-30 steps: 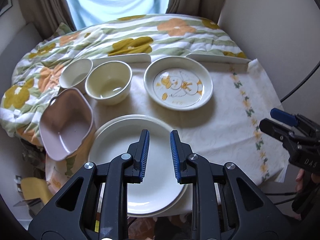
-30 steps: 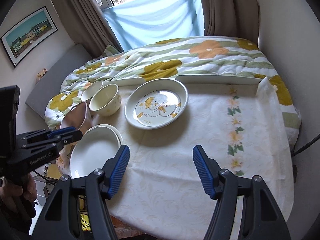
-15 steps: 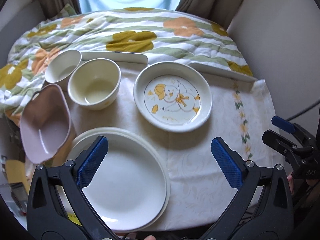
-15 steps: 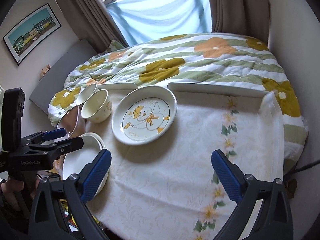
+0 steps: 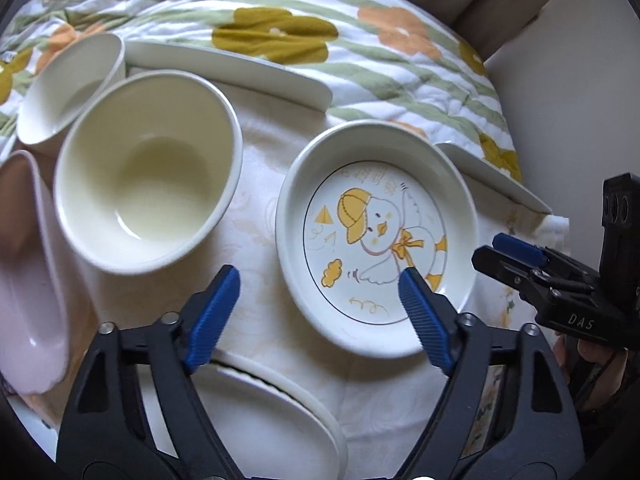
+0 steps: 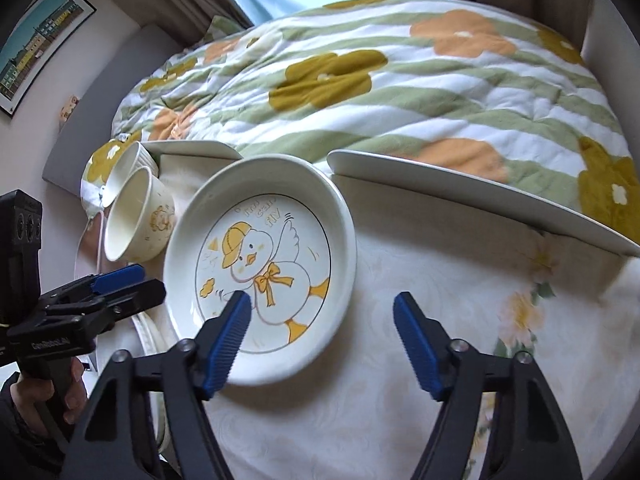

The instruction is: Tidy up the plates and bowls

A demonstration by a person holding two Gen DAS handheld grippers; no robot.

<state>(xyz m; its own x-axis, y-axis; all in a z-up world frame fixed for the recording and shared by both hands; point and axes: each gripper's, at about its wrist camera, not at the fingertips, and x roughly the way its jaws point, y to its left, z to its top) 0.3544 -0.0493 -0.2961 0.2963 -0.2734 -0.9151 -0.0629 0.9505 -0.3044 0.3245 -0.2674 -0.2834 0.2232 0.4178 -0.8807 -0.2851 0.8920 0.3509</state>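
Observation:
A white duck-print plate point(image 5: 376, 236) point(image 6: 260, 264) lies mid-table. My left gripper point(image 5: 320, 304) is open; its right finger hangs over the plate's near rim, its left finger over the cloth. My right gripper point(image 6: 322, 332) is open, straddling the plate's near right rim. A cream bowl point(image 5: 144, 196) point(image 6: 136, 220) sits left of the plate, a smaller white bowl point(image 5: 68, 88) point(image 6: 128, 160) behind it. A pink square bowl point(image 5: 28, 280) is at far left. Stacked white plates point(image 5: 272, 412) lie under my left gripper.
A floral quilt point(image 6: 380, 72) covers the bed behind the table. Two white trays point(image 6: 472, 196) point(image 5: 224, 68) lean along the table's far edge. The tablecloth point(image 6: 500, 320) with flower print lies right of the plate. A wall stands at right.
Both grippers moved forward and down toward the duck plate. The left gripper opened from nearly shut a second ago; both now frame the plate's rim closely.

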